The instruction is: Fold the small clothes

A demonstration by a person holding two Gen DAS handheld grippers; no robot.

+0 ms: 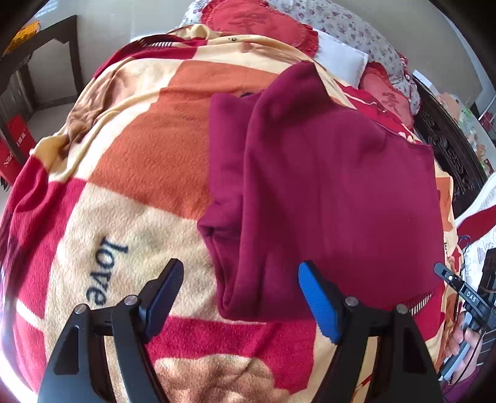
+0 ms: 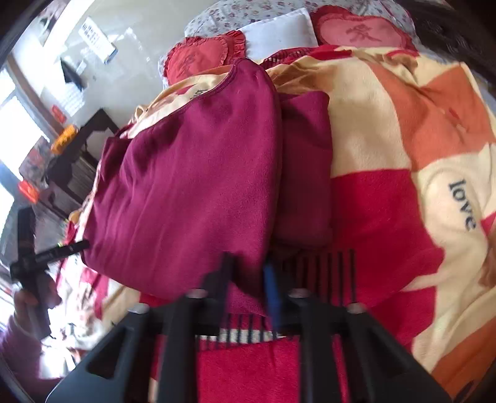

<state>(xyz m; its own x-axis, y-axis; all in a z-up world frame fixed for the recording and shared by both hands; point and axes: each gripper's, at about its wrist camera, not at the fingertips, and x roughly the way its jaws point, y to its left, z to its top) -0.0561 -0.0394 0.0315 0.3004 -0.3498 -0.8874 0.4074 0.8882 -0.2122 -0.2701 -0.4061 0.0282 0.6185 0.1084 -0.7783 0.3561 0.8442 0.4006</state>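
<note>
A dark maroon garment lies partly folded on a red, orange and cream blanket on a bed. My left gripper is open and empty, its fingers either side of the garment's near left edge, just above the blanket. In the right wrist view the garment has one side folded over, with a narrower part lying beside it. My right gripper is nearly closed on the garment's near edge, with maroon cloth between the fingers.
Red heart pillows and a white pillow lie at the bed's head. A dark carved bed frame runs along one side. Dark furniture stands beside the bed. The blanket reads "love".
</note>
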